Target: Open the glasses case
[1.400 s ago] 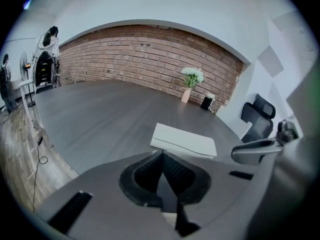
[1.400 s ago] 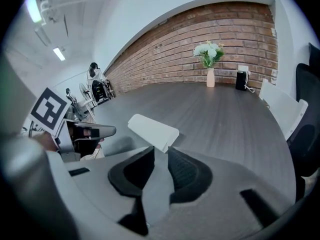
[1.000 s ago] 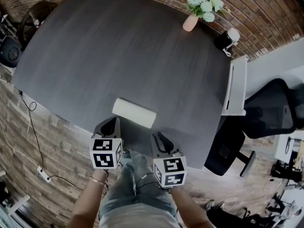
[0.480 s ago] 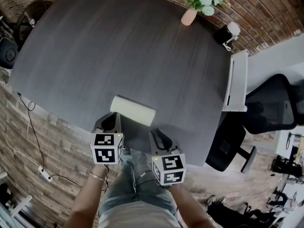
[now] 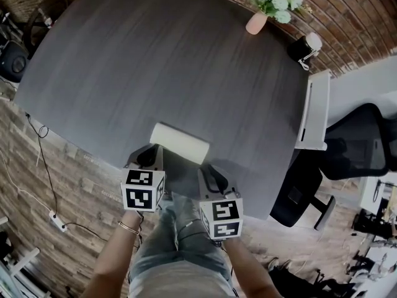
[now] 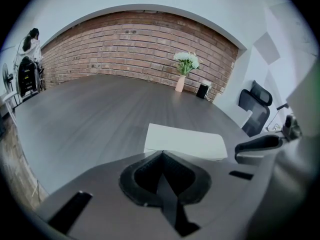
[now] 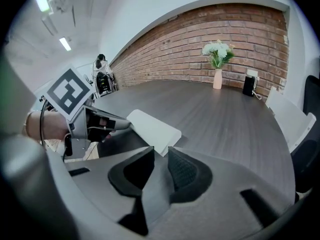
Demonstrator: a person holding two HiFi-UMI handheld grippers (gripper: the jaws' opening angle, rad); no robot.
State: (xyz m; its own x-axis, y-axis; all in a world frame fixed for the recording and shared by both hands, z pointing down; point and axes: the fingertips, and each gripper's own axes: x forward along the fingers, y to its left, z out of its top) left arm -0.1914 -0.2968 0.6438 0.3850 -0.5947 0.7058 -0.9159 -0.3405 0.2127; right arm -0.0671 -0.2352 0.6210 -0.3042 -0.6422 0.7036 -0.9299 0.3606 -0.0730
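Observation:
The white glasses case [image 5: 180, 143] lies closed on the dark table [image 5: 155, 61], close to its front edge. My left gripper [image 5: 151, 156] sits just before the case's left end, its jaws shut tip to tip with nothing in them [image 6: 161, 153]. My right gripper [image 5: 211, 174] hovers at the table edge off the case's right end, its jaws a little apart and empty [image 7: 160, 151]. The case [image 6: 186, 141] fills the space just beyond the left jaws. In the right gripper view the case [image 7: 152, 129] lies ahead and to the left, beside the left gripper [image 7: 97, 125].
A pink vase of white flowers [image 5: 255, 22] and a small black device [image 5: 301, 47] stand at the table's far right edge. A white side surface [image 5: 314, 110] and a black office chair [image 5: 356, 151] are to the right. The person's legs [image 5: 177, 253] are below the front edge.
The head view has shifted slightly. Both grippers and the case keep their places relative to each other.

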